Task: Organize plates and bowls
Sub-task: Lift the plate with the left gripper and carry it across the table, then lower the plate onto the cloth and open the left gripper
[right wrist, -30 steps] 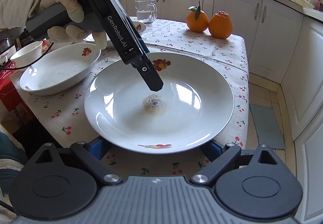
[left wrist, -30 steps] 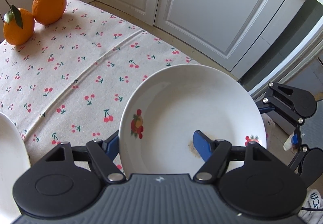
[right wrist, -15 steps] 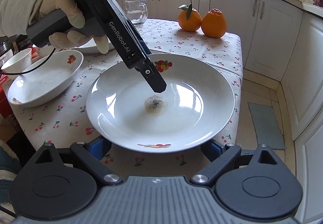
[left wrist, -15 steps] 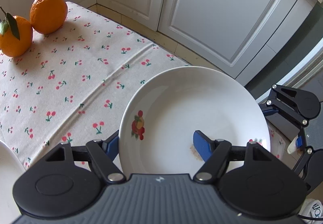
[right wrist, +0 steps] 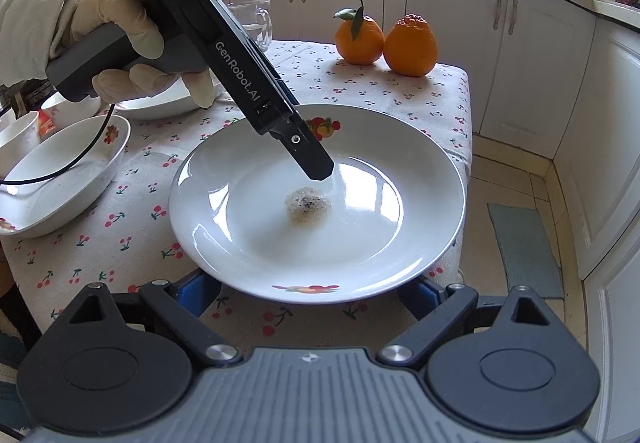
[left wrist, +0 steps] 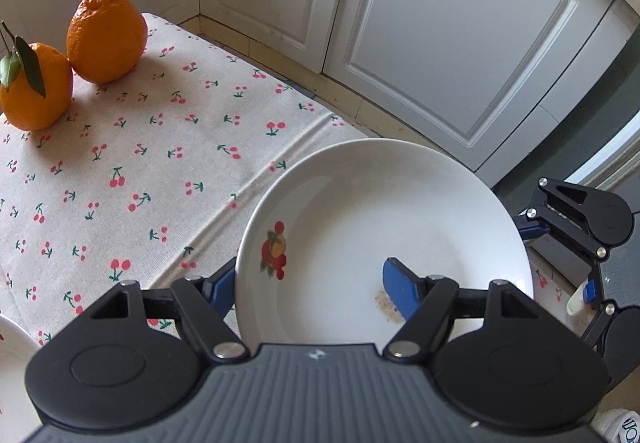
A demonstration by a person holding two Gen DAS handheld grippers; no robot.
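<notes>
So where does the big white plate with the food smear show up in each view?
Left wrist: plate lower centre-right, straddled by this gripper.
Right wrist: plate centre, with the smear in the middle.
Shared landmark: two oranges on the cherry tablecloth.

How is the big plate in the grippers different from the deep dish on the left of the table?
The plate is wide and shallow; the dish is deeper with steep sides. The plate sits between gripper fingers; the dish rests free on the tablecloth. The plate carries a food smear; the dish looks clean. Both are white with a fruit picture.
</notes>
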